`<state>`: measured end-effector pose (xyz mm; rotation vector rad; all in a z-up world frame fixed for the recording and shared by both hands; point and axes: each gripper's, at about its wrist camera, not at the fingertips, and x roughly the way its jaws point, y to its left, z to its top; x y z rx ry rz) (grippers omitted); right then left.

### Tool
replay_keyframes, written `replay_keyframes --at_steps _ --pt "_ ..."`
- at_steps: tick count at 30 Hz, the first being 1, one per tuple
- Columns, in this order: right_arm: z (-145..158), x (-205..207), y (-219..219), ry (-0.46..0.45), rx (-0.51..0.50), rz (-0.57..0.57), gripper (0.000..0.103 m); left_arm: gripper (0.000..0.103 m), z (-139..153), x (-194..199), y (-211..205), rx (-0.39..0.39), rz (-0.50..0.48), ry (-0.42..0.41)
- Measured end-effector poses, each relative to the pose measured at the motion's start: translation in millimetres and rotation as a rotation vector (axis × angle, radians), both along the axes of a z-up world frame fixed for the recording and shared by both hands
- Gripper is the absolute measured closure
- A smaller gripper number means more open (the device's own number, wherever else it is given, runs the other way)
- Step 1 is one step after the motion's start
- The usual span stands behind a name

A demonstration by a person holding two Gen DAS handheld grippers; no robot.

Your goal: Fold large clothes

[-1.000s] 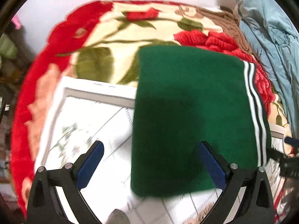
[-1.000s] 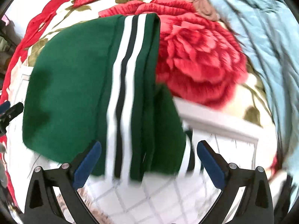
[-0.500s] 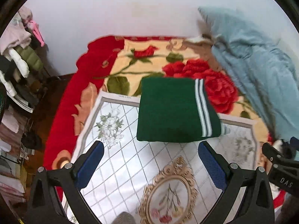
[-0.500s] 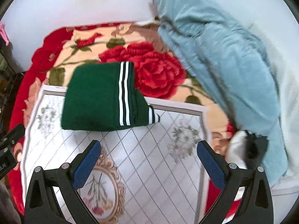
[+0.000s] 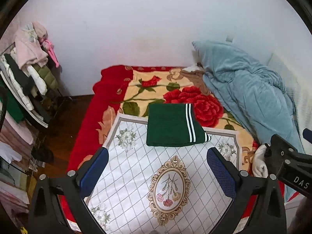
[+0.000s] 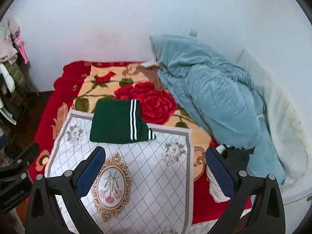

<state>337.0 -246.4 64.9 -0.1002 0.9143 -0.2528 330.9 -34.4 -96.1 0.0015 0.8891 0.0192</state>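
Left wrist view: the left gripper (image 5: 157, 167) hangs with its jaws spread wide and empty, pulled far back from the green garment (image 5: 171, 125), which a second ago filled the space between the jaws and now lies well ahead of them, small and centred. The garment sits as a neat flat rectangle, white stripes (image 5: 190, 123) along its right side, its near half on the white patterned mat (image 5: 148, 177) and its far half on the rose blanket (image 5: 197, 99) of the bed. A striped cuff pokes out at the near right corner. The retreat suggests the fold is finished and the piece released. To the right of the jaws the other gripper's body is cut off by the frame edge; a clothes rack (image 5: 27, 78) at far left is crowded and hard to sort out. Right wrist view: the right gripper (image 6: 155, 167) likewise shows its jaws parted and holding nothing, drawn back since the close-up of a second ago, with the garment ahead and left of the jaws' centre line. A blue quilt (image 6: 210, 97) is heaped ahead and to the right. Just beyond the right jaw a dark item and something white lie partly hidden behind it and under the quilt's edge; what they are cannot be made out. The underside layers of the folded garment are not visible in either view.
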Motion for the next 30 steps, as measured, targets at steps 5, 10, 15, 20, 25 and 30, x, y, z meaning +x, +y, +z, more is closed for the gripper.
replay_keyframes --at_steps 5,10,15,20,25,30 --pt "43.3 -38.0 7.9 -0.031 -0.005 0.009 0.0 0.0 24.4 -20.9 1.7 -0.007 0.01 -0.021" --pt "70.1 -58.2 9.2 -0.052 -0.003 0.007 0.0 0.0 44.2 -36.2 3.4 -0.014 0.015 -0.04" --pt "92.7 -75.1 14.0 -0.083 -0.01 0.011 0.0 0.0 58.9 -49.6 3.6 -0.029 0.011 -0.065" --pt "103.3 -82.3 17.0 -0.092 -0.018 0.02 0.0 0.0 65.5 -57.0 4.0 -0.025 0.015 -0.08" --pt "106.7 -86.8 18.7 -0.091 -0.018 0.029 0.0 0.0 68.1 -62.8 3.9 -0.019 0.019 -0.091" --pt "106.3 -87.5 18.2 -0.092 -0.015 0.03 0.0 0.0 69.9 -66.8 5.8 -0.009 0.024 -0.097"
